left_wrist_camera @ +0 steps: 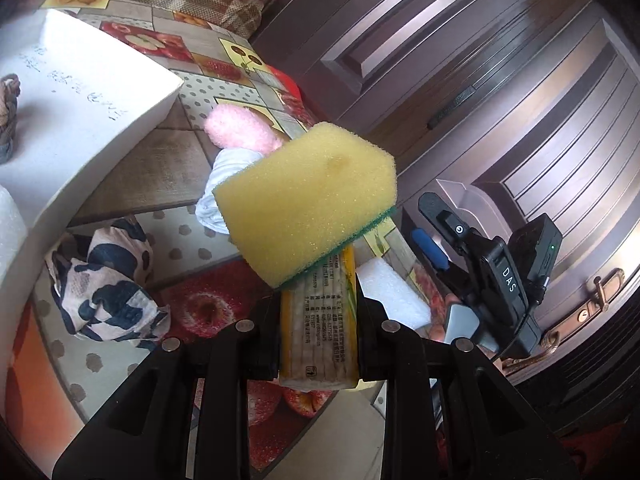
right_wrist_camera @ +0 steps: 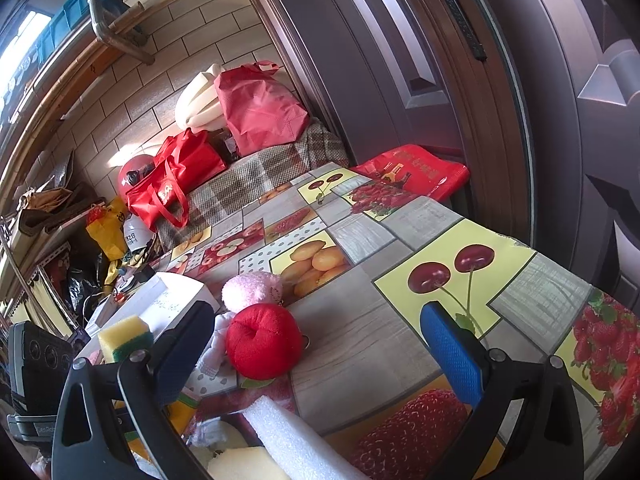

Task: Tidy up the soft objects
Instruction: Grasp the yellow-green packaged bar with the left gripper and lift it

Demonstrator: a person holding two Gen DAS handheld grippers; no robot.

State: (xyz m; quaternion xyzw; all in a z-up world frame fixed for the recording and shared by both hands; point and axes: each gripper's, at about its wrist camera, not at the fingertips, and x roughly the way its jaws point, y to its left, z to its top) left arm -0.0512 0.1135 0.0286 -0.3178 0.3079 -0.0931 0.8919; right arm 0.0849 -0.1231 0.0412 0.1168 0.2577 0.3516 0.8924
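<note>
Left wrist view: the left claw is clamped on a yellow packet topped by a sponge, best carried level toward the white box; right wrist view: the right claw gapes empty over the desk near a red plush.
</note>
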